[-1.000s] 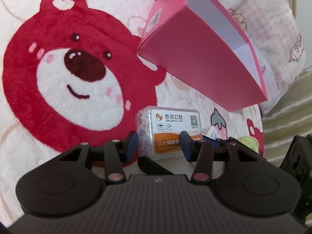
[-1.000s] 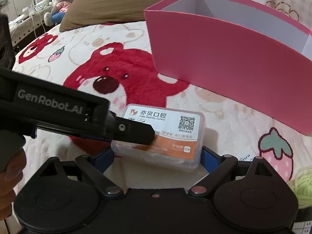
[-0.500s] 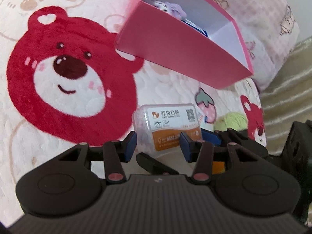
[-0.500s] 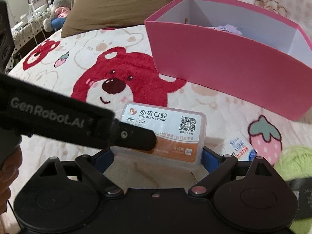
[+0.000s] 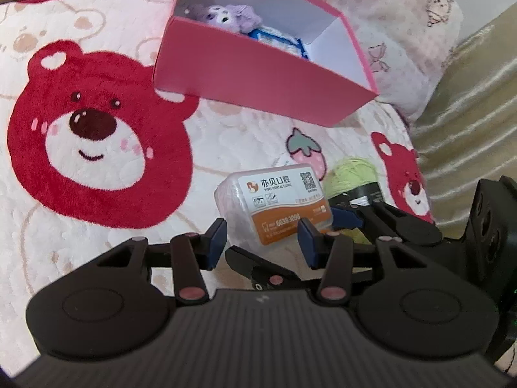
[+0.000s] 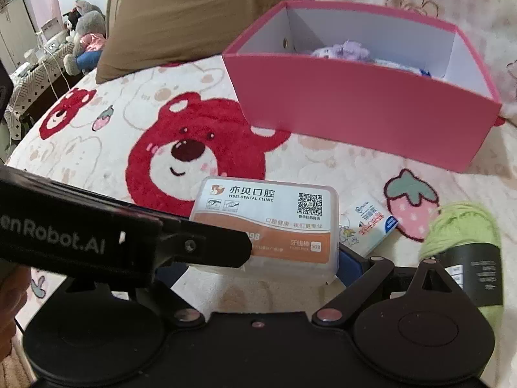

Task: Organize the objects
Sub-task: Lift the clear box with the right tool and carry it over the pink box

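A clear plastic floss-pick box [image 5: 274,205] with a white and orange label is held above the bear-print blanket between both grippers. My left gripper [image 5: 263,242] grips its near end between the blue pads. My right gripper [image 6: 261,268] holds it across its long sides; its left finger is hidden behind the left gripper's black arm [image 6: 97,239]. It shows large in the right wrist view [image 6: 268,226]. The pink open box [image 5: 258,68] lies beyond, with a purple plush toy [image 5: 229,16] and a blue-white packet inside.
A green yarn ball [image 6: 465,236] with a black band and a small white sachet [image 6: 368,223] lie on the blanket at the right. Pillows [image 6: 194,6] stand behind the pink box [image 6: 362,110]. A beige curtain [image 5: 468,113] is at the right edge.
Both grippers have risen and pulled back with the floss box. The pink box now sits farther off and its inside shows. The yarn ball and sachet have come into view.
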A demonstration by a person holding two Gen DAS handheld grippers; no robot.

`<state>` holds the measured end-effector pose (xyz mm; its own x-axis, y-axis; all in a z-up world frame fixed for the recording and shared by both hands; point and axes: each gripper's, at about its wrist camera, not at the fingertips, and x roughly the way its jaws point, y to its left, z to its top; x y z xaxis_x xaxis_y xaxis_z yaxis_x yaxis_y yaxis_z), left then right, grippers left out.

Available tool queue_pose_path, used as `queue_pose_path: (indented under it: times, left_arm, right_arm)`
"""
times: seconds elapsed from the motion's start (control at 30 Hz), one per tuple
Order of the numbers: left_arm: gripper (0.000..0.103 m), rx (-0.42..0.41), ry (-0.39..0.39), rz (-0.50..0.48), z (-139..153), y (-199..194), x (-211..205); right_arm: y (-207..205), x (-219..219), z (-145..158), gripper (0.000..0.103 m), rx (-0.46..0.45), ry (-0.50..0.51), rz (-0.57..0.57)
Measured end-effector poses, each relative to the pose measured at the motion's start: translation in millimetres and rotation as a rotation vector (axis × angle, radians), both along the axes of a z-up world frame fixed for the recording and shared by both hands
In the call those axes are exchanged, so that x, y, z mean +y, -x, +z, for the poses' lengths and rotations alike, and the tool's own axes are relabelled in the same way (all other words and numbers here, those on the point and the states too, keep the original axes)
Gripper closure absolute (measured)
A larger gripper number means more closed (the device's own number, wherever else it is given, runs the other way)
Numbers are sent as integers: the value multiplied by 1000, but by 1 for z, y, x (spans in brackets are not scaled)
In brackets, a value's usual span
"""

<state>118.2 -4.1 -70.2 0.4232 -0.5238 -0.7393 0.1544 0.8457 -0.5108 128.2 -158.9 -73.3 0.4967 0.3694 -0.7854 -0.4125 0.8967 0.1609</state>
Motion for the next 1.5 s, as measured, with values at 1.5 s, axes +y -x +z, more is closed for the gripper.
queue_pose_path:
  times: [1.5]
  left_arm:
    - [57, -215, -97, -81, 140, -26, -53]
  right_arm:
    - [-14, -37, 131, 8, -186, 46, -18]
